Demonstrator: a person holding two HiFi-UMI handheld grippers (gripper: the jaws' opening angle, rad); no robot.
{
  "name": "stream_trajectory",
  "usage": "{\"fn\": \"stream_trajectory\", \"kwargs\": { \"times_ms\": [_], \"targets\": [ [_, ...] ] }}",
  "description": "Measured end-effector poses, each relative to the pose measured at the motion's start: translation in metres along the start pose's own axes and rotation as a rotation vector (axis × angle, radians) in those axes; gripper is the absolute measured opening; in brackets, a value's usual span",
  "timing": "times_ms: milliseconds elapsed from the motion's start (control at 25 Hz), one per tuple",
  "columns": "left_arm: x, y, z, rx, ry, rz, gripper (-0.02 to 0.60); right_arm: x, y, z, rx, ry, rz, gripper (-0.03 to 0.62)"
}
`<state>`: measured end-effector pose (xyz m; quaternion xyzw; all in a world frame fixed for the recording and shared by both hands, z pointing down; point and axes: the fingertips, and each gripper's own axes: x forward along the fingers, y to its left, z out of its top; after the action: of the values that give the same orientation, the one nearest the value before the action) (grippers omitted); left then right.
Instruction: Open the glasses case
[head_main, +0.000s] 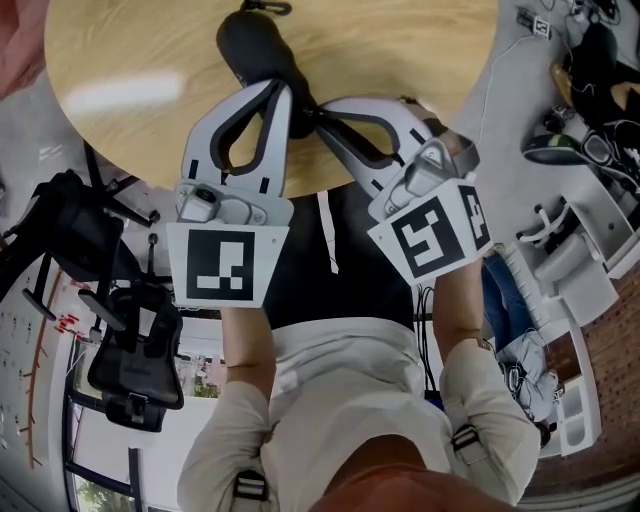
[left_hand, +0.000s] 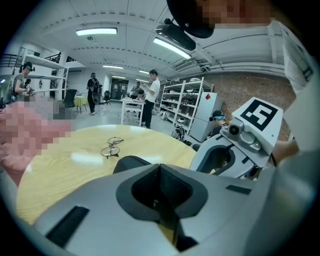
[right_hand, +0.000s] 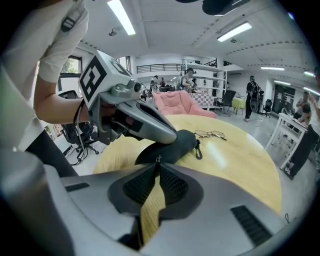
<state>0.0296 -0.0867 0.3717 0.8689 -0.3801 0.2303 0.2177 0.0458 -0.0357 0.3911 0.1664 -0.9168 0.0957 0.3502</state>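
Two thin holds, and either could slip

Head view: the black soft glasses case (head_main: 255, 45) lies on the round pale wooden table (head_main: 420, 60). The left gripper (head_main: 283, 100) is closed on its near end, and the right gripper (head_main: 318, 112) meets it there. Left gripper view: the jaws are pressed together on the case's dark edge, a shallow bite that would likely tear free under a hard tug. Right gripper view: the jaws are nipped on the small metal zip pull (right_hand: 158, 159). Pulling off the zip's line may pop it out, or drag the case towards the thin wire-framed glasses (right_hand: 210, 134).
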Motion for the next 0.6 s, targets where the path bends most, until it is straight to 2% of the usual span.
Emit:
{"fn": "stream_trajectory", "kwargs": {
  "times_ms": [360, 600],
  "targets": [
    [-0.0004, -0.0004, 0.0011, 0.014, 0.000, -0.012, 0.020, -0.0025, 0.0006, 0.0022, -0.041, 0.032, -0.023, 0.043],
    [-0.0078, -0.0022, -0.0011, 0.053, 0.003, -0.005, 0.021, -0.0073, 0.0078, 0.0080, 0.057, -0.017, 0.053, 0.041]
  ]
}}
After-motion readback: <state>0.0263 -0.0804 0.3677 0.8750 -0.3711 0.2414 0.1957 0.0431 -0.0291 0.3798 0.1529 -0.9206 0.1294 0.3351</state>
